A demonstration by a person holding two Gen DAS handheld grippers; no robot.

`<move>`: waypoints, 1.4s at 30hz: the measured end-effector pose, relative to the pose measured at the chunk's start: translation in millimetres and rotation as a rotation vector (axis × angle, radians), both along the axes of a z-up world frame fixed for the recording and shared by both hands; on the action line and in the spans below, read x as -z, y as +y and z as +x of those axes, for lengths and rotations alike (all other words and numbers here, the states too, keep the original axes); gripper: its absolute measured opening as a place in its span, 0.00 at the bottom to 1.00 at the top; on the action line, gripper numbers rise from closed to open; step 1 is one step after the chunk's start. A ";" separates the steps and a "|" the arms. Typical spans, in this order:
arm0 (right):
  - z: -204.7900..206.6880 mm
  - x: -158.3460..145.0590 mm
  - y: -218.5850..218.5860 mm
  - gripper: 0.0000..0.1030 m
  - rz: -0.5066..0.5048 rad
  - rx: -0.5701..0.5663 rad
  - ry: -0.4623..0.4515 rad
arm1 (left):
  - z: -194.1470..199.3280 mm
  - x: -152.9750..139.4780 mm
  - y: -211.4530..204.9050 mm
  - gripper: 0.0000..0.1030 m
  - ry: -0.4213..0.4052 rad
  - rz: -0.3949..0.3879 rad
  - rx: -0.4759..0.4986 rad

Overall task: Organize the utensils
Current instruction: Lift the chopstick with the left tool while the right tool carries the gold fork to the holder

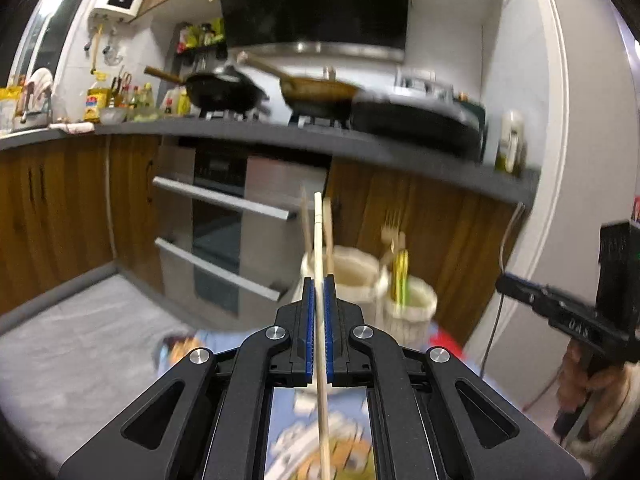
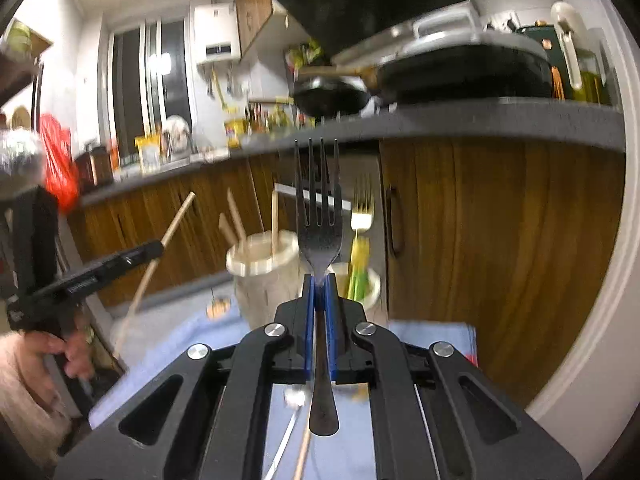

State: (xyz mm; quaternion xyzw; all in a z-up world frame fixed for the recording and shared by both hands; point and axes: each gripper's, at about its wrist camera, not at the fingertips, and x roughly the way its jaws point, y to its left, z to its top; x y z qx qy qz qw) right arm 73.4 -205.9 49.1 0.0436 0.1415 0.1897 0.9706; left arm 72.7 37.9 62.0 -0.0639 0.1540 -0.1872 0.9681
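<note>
Our left claw [image 1: 319, 280] is squeezed shut on a chopstick [image 1: 318, 240]. Our right claw [image 2: 319, 280] is squeezed shut on a dark fork [image 2: 319, 216]. Both long things point up and away from us, tips on top. Two pale cups sit just ahead and lower down. The chopstick cup [image 1: 352, 276] is nearer our left claw. The fork cup [image 2: 360, 284] is nearer our right claw. We think each one must tip down to go in.

Indoor lighting is moderate. Motion blur smears the background; fisheye distortion bends the counter [image 1: 304, 140] edge. Frame corners are vignetted black.
</note>
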 end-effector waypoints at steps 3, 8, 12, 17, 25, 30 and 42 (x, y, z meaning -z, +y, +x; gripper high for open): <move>17.6 -16.6 -3.1 0.05 0.048 0.006 -0.035 | 20.0 -16.1 -5.3 0.05 -0.080 -0.070 0.014; 45.3 -32.9 -5.8 0.05 0.098 0.030 -0.066 | 50.4 -32.5 -22.1 0.05 -0.231 -0.120 -0.009; 59.2 -35.6 -5.4 0.05 0.125 0.041 -0.094 | 74.0 -34.5 -29.6 0.05 -0.268 -0.150 -0.049; 73.9 -25.2 -3.4 0.05 0.119 0.060 -0.102 | 93.4 -28.1 -40.0 0.05 -0.285 -0.159 -0.079; 85.8 0.4 0.1 0.05 0.101 0.056 -0.066 | 99.9 -15.9 -51.7 0.05 -0.319 -0.093 -0.103; 85.1 12.1 -0.7 0.05 0.079 0.044 -0.027 | 86.8 -5.2 -46.3 0.05 -0.302 -0.052 -0.074; 82.3 34.4 -6.8 0.05 0.063 0.055 0.046 | 58.1 17.9 -23.3 0.05 -0.121 0.032 -0.017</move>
